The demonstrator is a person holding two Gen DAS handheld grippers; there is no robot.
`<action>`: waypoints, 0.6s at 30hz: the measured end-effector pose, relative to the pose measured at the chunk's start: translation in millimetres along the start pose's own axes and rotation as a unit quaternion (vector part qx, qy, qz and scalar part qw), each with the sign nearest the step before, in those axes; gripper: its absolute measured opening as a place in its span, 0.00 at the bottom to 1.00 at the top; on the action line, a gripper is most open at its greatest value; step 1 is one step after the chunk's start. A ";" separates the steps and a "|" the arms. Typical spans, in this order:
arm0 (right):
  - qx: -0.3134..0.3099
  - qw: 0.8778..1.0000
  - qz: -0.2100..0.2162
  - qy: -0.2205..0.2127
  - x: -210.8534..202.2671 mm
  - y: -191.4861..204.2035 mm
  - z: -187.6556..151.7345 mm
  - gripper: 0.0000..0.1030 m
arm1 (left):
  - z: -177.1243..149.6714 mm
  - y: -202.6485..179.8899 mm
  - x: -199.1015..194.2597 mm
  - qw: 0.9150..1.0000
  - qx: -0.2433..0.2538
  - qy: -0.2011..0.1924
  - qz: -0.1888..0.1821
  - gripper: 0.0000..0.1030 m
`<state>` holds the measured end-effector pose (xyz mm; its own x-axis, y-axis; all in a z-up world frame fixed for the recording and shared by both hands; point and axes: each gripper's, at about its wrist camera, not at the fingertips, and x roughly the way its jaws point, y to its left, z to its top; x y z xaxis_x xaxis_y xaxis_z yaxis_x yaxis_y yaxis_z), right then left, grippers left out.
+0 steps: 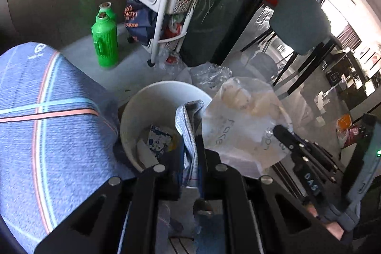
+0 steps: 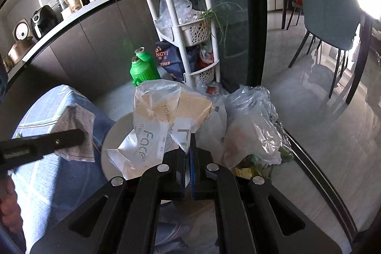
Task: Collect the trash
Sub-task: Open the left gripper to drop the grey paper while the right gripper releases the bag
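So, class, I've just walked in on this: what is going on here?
A person is collecting trash with a gripper in each hand. The left gripper holds a folded, printed grey-blue paper over the round white plastic bin, which already contains some packaging. The right gripper is shut on a crumpled clear plastic wrapper printed "face", held above the same bin. More clear plastic bags lie on the floor beside it.

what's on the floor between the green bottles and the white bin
Mostly bare grey floor, seen in the left wrist view: nothing large lies between the green bottles and the white bin. The white rack and loose plastic bags sit off to the right.
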<state>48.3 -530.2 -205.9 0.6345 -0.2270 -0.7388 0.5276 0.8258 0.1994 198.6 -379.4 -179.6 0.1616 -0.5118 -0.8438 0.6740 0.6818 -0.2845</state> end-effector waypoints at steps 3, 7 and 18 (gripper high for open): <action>0.000 1.000 0.003 0.003 8.5 -2.3 2.4 0.02 | 0.7 -1.1 8.6 1.000 0.007 0.004 0.017 0.19; -0.004 1.000 0.005 0.007 19.0 -1.2 3.5 0.02 | 6.4 3.3 15.7 1.000 0.000 0.002 0.030 0.31; -0.011 1.000 0.010 0.020 40.7 9.8 2.7 0.03 | 16.1 20.2 2.9 0.999 -0.029 -0.025 0.034 0.46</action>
<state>80.8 -532.7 -232.3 0.6206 -0.1902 -0.7607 0.5024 0.8413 0.1995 224.2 -375.6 -180.5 0.2420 -0.4877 -0.8388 0.6171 0.7445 -0.2548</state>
